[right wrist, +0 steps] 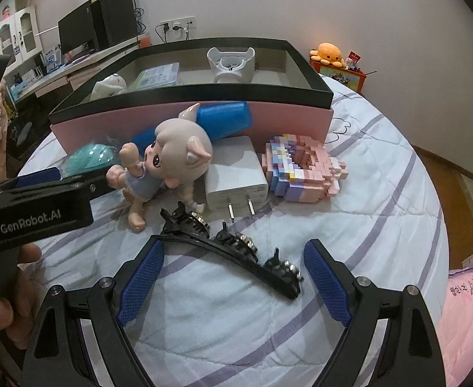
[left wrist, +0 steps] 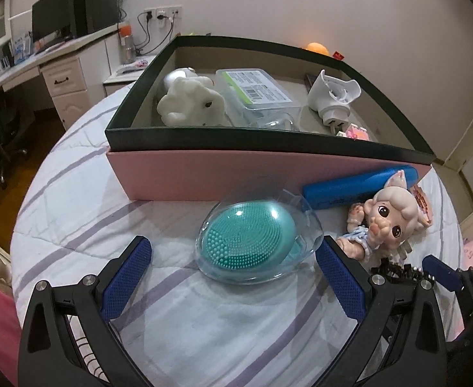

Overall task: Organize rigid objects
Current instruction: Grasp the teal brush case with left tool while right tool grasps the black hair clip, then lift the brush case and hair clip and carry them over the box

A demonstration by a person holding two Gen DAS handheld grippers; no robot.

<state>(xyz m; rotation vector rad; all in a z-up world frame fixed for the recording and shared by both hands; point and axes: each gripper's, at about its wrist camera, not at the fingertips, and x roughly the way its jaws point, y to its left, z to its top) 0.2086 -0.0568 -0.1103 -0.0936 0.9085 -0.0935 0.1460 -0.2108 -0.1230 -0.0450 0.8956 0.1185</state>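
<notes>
Wide-open right gripper (right wrist: 233, 285) straddling long black plastic hair clip (right wrist: 236, 251) on striped quilt (right wrist: 365, 209), gripping nothing. Left gripper (left wrist: 233, 277) equally open around teal silicone brush in clear domed case (left wrist: 255, 242). Risks: thin clip pivoting out; slick dome squirting toward doll (left wrist: 381, 222).

Teal brush (left wrist: 251, 237) (clear-cased) and black hair clip (right wrist: 233, 251) lie before the box (left wrist: 204, 174).

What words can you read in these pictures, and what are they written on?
"GenRobot.AI": on the side of the left gripper, seen from the right wrist.
Label with barcode on the clear plastic case in the box: print too small to read.
Purple writing on the pink cloth: too blurred to read.
Picture box under the orange octopus toy: no readable words.
</notes>
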